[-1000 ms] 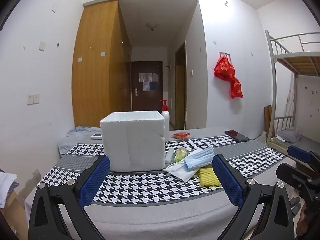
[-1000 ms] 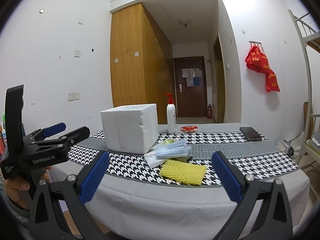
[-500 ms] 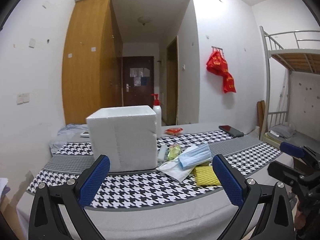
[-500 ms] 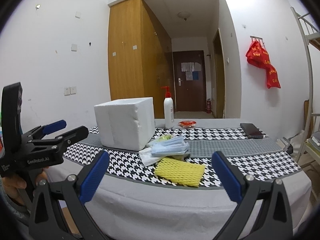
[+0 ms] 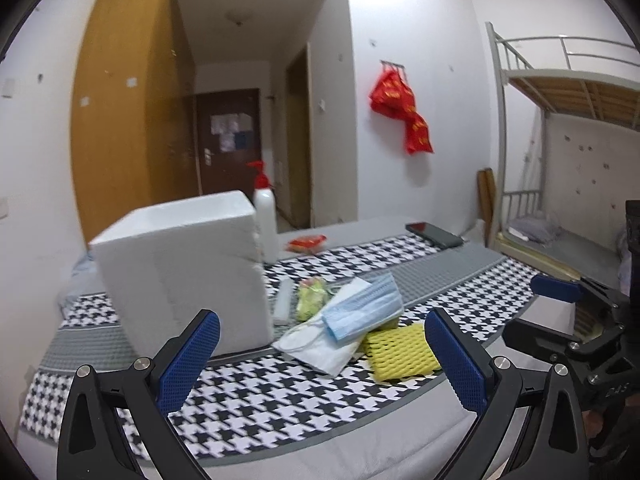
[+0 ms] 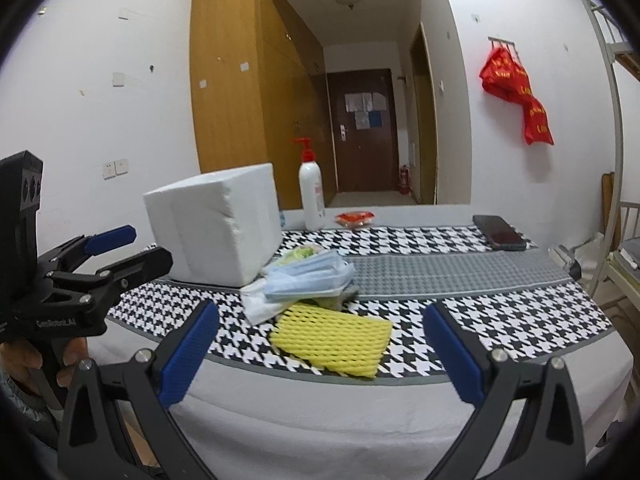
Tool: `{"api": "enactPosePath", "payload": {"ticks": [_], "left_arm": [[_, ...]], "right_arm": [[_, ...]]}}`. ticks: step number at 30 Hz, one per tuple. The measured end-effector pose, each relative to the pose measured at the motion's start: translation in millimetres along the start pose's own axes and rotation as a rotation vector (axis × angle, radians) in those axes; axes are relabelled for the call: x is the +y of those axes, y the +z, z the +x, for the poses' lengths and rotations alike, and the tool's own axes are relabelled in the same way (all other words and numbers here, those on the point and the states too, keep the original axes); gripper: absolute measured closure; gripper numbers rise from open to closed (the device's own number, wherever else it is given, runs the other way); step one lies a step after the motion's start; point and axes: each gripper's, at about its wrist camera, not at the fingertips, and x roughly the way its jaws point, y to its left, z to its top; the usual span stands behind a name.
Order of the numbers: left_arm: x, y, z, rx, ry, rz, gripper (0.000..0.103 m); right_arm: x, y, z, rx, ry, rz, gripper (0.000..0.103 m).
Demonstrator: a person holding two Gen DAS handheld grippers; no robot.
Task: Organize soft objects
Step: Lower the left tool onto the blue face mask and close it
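A pile of soft things lies on the houndstooth cloth: a yellow foam net (image 5: 400, 350) (image 6: 332, 338), blue face masks (image 5: 362, 308) (image 6: 306, 278), a white mask (image 5: 316, 342) and a green-yellow packet (image 5: 310, 300). A white foam box (image 5: 180, 268) (image 6: 214, 224) stands just left of the pile. My left gripper (image 5: 320, 360) is open and empty, above the table's near edge, facing the pile. My right gripper (image 6: 320, 352) is open and empty, in front of the yellow net. Each gripper shows in the other's view, the right one (image 5: 560, 304) and the left one (image 6: 108, 248).
A white pump bottle (image 6: 312, 192) and a red packet (image 6: 354, 218) stand behind the box. A black phone (image 6: 498, 232) lies at the far right of the table (image 6: 360, 420). A metal bunk bed (image 5: 560, 160) is to the right.
Both grippers have moved closer to the table and the pile. The left view has tilted and shifted right, so the box looms larger. Both stay open.
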Motion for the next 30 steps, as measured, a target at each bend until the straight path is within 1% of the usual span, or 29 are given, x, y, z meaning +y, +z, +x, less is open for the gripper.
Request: {"api": "enactPosePath", "payload": {"ticks": [5,9,12,14,15,18,19,21,23,25,27,28,30], "left_arm": [[-1,2,23,0.062,-0.077,0.031,0.001],[-1,5,40,0.112,-0.174,0.051,0.001],[-2,6,54,0.153,-0.219,0.068,0.001],[-4,7,64,0.190,-0.242,0.084,0.007],[-5,7,71,0.213,-0.251,0.091,0.011],[-4,11,90,0.271,-0.286,0.102,0.014],[-4,11,95,0.284,-0.277,0.113,0.017],[-3,13,105,0.302,-0.274,0.135,0.017],[-5,13,116,0.336,-0.276,0.162,0.018],[-7,14,123,0.340,-0.305,0.190,0.023],[-8,14,129,0.351,-0.328,0.206,0.023],[-7,15,132,0.355,-0.356,0.209,0.025],[-4,14,138,0.350,-0.375,0.205,0.028]], "right_arm": [[-6,0,12,0.039,-0.010,0.002,0.000],[-11,0,22,0.064,-0.025,0.011,0.000],[-17,1,30,0.079,-0.032,0.030,0.000],[-20,2,35,0.087,-0.030,0.041,0.000],[-21,3,37,0.089,-0.030,0.042,0.000],[-23,4,45,0.103,-0.026,0.048,0.000],[-23,4,48,0.109,-0.025,0.051,0.000],[-24,4,52,0.116,-0.025,0.051,0.000],[-25,3,55,0.122,-0.028,0.051,0.000],[-27,3,59,0.128,-0.033,0.053,0.000],[-29,3,61,0.132,-0.034,0.060,0.000],[-30,2,62,0.136,-0.034,0.063,0.000],[-31,2,64,0.144,-0.043,0.062,0.000]]}}
